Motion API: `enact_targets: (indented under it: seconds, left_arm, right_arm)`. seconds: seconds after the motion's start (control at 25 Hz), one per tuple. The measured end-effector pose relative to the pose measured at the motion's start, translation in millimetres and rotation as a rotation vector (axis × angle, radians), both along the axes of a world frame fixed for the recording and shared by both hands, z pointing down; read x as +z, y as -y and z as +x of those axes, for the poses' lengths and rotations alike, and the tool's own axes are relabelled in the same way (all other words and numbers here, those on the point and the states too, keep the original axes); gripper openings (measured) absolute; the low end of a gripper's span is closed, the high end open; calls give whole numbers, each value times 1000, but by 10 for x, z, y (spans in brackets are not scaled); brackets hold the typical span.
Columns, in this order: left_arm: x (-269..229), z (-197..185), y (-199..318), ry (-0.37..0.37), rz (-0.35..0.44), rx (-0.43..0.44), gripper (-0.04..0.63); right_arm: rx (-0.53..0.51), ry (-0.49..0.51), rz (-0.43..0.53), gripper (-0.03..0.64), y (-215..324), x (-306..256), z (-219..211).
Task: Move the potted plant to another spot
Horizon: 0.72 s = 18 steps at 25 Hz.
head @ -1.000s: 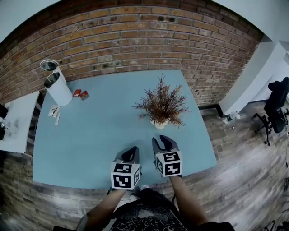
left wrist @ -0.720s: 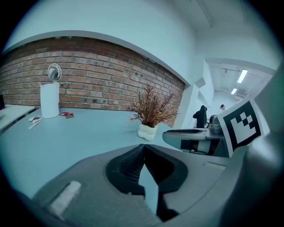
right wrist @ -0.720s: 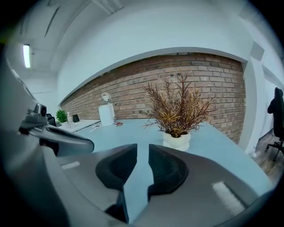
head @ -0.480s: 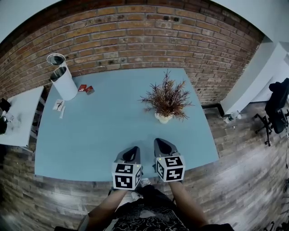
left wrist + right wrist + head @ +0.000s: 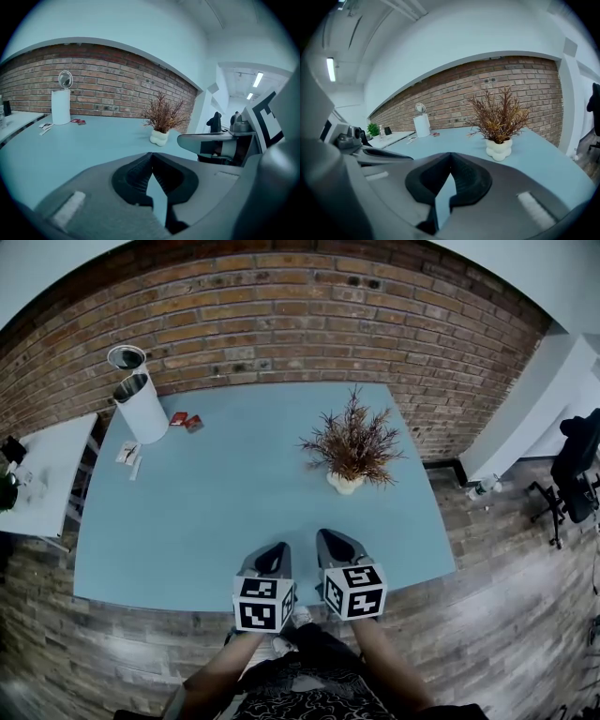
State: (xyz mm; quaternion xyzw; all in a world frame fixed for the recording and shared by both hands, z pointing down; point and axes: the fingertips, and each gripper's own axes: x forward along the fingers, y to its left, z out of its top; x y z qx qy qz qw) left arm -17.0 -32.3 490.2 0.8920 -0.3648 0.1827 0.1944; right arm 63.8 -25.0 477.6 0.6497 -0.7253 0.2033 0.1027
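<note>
The potted plant (image 5: 352, 442), dry reddish-brown sprigs in a lumpy white pot (image 5: 345, 484), stands upright on the blue table (image 5: 187, 521), right of its middle. Neither gripper touches it. Both hover side by side over the near table edge, well short of the pot. My left gripper (image 5: 277, 549) is shut and holds nothing; in the left gripper view (image 5: 151, 153) its tips meet, with the plant (image 5: 161, 115) far ahead. The right gripper (image 5: 324, 536) is likewise shut and empty. In the right gripper view (image 5: 450, 153) the pot (image 5: 499, 149) sits ahead to the right.
A white cylinder (image 5: 141, 409) with a round mirror on top stands at the table's far left corner, by small red packets (image 5: 186, 420) and paper slips (image 5: 129, 457). A brick wall (image 5: 281, 315) backs the table. A white side table (image 5: 47, 474) is left, an office chair (image 5: 577, 465) right.
Both grippers have drawn back from the plant toward the near table edge. The right gripper's jaws, parted a second ago, have closed on nothing. The plant has stayed put.
</note>
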Motion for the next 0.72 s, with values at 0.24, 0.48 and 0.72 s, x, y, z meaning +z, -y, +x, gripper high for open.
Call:
enact_targets:
  seconds: [0.24,0.48,0.72]
  left_arm:
    - [-14,12,10,-4,4,0,0]
    - [-28,8,22,-8,-2,1,0]
    - [-24,8,25,-7,-2,-1,0]
  right_arm:
    - [-9,-3,0,6,-5,-13,-9]
    - [-18,-5,-8,6,10,-13,-37]
    - [-20,-5,-7,6,17,-24,-27]
